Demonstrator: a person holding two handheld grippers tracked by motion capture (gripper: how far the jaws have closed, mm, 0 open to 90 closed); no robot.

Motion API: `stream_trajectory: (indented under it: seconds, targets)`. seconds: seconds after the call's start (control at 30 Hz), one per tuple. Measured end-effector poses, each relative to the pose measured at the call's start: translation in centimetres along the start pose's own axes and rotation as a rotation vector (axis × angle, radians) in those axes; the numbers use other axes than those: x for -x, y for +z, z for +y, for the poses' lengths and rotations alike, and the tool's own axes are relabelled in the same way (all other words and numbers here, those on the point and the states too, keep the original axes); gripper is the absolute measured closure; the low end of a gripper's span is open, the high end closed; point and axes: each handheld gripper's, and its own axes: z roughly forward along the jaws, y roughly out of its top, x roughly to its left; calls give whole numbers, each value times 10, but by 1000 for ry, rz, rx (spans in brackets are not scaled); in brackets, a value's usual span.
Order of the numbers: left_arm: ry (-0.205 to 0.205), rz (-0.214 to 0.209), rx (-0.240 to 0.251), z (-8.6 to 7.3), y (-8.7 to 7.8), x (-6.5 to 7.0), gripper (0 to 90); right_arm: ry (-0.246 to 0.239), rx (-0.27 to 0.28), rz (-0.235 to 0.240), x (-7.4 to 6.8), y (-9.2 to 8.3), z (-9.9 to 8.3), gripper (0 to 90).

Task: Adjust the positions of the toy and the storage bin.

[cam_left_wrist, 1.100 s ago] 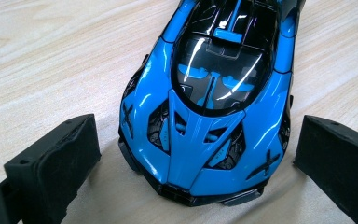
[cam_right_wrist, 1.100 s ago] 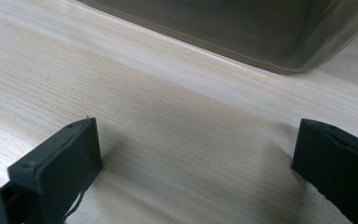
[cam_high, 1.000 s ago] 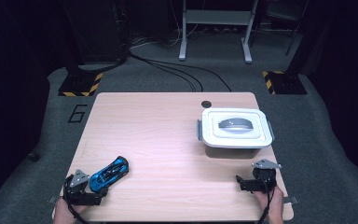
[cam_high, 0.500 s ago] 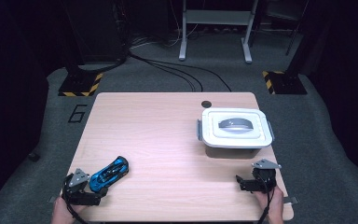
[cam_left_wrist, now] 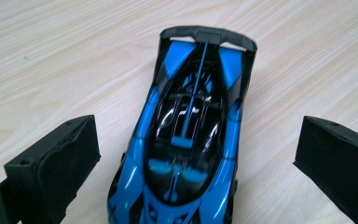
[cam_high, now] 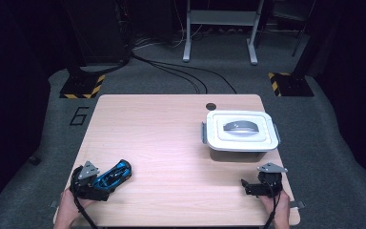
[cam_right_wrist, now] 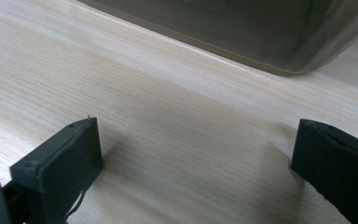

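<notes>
A blue and black toy car (cam_high: 116, 173) lies on the wooden table (cam_high: 171, 143) at the front left. My left gripper (cam_high: 101, 183) is open and straddles one end of it. In the left gripper view the car (cam_left_wrist: 191, 140) lies lengthwise between the two black jaws of the left gripper (cam_left_wrist: 199, 128), with a gap on each side. My right gripper (cam_high: 249, 185) rests open at the front right, just in front of a white lidded container (cam_high: 238, 130). The right gripper (cam_right_wrist: 196, 128) has only bare wood between its jaws, and the container's base (cam_right_wrist: 242, 32) stands ahead of it.
The container has a grey handle (cam_high: 240, 126) on its lid and side clips. A small dark round mark (cam_high: 211, 106) sits near the table's far edge. Beyond the table are dark floor, cables and stand legs.
The left gripper has shifted very slightly around the car. The car, the container and the right gripper have stayed where they were.
</notes>
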Motion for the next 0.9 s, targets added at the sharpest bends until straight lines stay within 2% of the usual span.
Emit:
stream_trajectory:
  seconds: [0.1, 0.17, 0.4, 0.47, 0.5, 0.6, 0.7, 0.77, 0.83, 0.9]
  targets:
    - [10, -15, -16, 7, 6, 0, 0, 0, 0, 1, 0, 0, 0, 5]
    - [37, -26, -41, 13, 14, -1, 0, 6, -1, 2, 0, 0, 0, 6]
    - [36, -46, -84, 26, 30, 1, 0, -2, 0, 0, 0, 0, 0, 7]
    - [57, -52, -101, 30, 35, 2, 0, -2, 0, 1, 0, 0, 0, 7]
    - [54, -55, -111, 31, 37, 3, 0, -17, -3, 3, 1, 0, 0, 8]
    - [60, -59, -130, 36, 43, 4, 0, -16, -4, 2, 1, -1, 0, 8]
    - [39, -68, -128, 40, 49, 4, 0, -17, -3, 3, 1, -1, 0, 10]
    - [62, -70, -150, 43, 51, 3, 0, -17, -2, 4, 1, 0, 0, 10]
    - [47, -71, -162, 44, 55, 4, 0, -17, -3, 3, 1, -1, 0, 10]
    - [48, -75, -174, 45, 58, 4, 14, -15, -3, 3, 1, -1, 0, 10]
